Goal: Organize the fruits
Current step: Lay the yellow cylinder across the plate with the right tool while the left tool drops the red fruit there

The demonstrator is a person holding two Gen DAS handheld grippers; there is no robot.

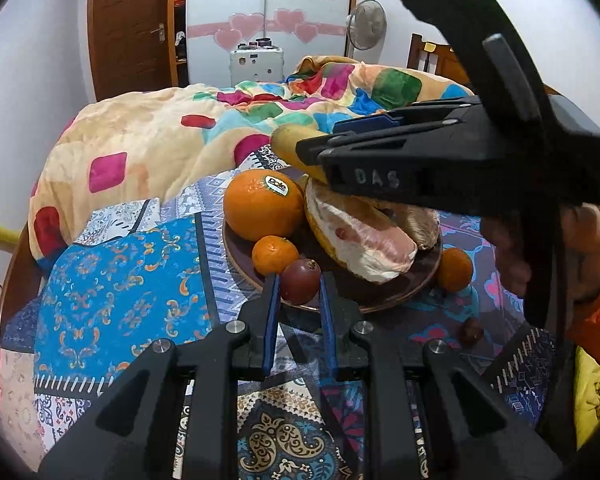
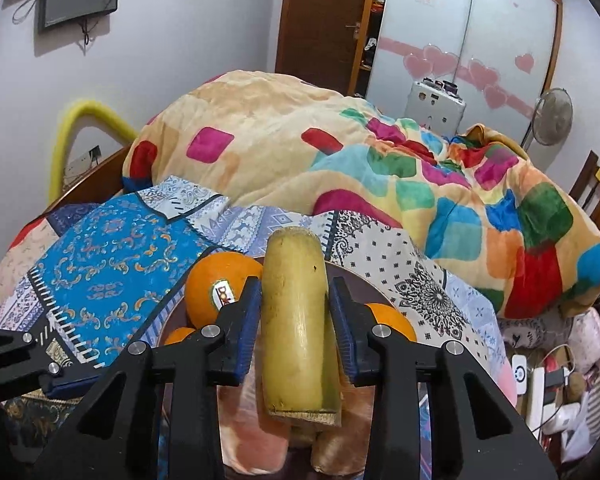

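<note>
A brown plate (image 1: 384, 300) on the patchwork cloth holds a large orange (image 1: 262, 204) with a sticker, a small tangerine (image 1: 274, 254), a peeled pomelo piece (image 1: 364, 240) and a dark red passion fruit (image 1: 300, 280). My left gripper (image 1: 300, 284) has its jaws on either side of the passion fruit at the plate's near rim. My right gripper (image 2: 294, 308) holds a yellow banana piece (image 2: 296, 312) over the plate; it also shows in the left wrist view (image 1: 292, 146). The large orange (image 2: 216, 284) lies below it.
Another tangerine (image 1: 454, 270) and a small dark fruit (image 1: 471, 331) lie on the cloth right of the plate. A bunched colourful blanket (image 1: 172, 136) lies behind the plate. The person's hand (image 1: 540, 248) is at the right.
</note>
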